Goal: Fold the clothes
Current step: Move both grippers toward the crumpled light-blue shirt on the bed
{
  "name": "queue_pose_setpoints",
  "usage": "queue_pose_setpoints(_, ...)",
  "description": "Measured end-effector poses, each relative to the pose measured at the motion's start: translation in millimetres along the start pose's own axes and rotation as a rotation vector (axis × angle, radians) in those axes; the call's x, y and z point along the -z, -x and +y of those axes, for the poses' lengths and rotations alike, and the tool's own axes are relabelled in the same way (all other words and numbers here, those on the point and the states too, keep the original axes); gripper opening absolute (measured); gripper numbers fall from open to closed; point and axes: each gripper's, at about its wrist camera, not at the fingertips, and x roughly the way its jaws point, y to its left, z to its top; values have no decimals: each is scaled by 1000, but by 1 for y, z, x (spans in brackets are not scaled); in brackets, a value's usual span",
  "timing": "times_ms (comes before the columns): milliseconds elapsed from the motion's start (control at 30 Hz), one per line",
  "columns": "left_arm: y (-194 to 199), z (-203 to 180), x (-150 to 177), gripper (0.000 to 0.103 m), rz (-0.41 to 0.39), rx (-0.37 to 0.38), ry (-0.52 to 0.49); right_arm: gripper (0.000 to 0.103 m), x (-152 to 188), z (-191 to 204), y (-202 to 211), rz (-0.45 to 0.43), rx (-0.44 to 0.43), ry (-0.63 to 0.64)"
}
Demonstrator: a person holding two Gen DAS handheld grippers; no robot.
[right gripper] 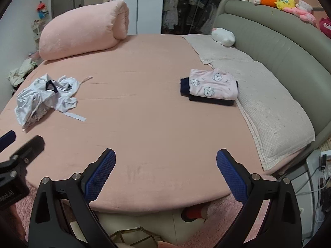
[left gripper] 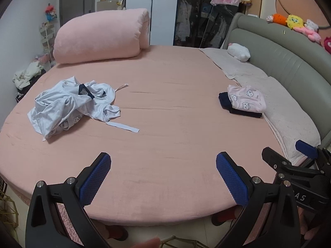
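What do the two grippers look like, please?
Each gripper, left gripper and right gripper, has black plastic arms with silver bolts and two fingers faced with blue, diamond-textured pads. The right gripper's body carries white lettering, partly hidden. No cables are visible on them.

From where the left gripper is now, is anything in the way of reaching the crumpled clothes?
Nothing visible. The left gripper is open over the near edge of the bed, and only bare pink sheet lies between it and the crumpled clothes further back on the left.
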Motion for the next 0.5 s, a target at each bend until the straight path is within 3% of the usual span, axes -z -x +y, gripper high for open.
queue_pose_setpoints(200, -1, -18, 6, 103, 5, -22, -11, 99, -6, 15, -2, -1, 71, 72)
queue_pose_setpoints(267, -2, -11, 6, 102, 17, -6, 13, 98, -9, 23, 0, -16, 66, 94)
queue_pose_setpoints(300, -5, 2, 5, 97, 28, 14, 28, 97, -12, 29, -2, -10, 65, 106)
queue_pose_setpoints(333, -7, 13, 4, 93, 35, 24, 41, 91, -10, 22, -2, -15, 50, 111)
queue_pose_setpoints(467, -9, 37, 6, 72, 47, 7, 81, 53, -18, 4, -14, 15, -195, 122)
queue_pose_setpoints(500, -10, 46, 5, 72, 43, -10, 89, 51, -21, 9, -18, 22, -238, 129)
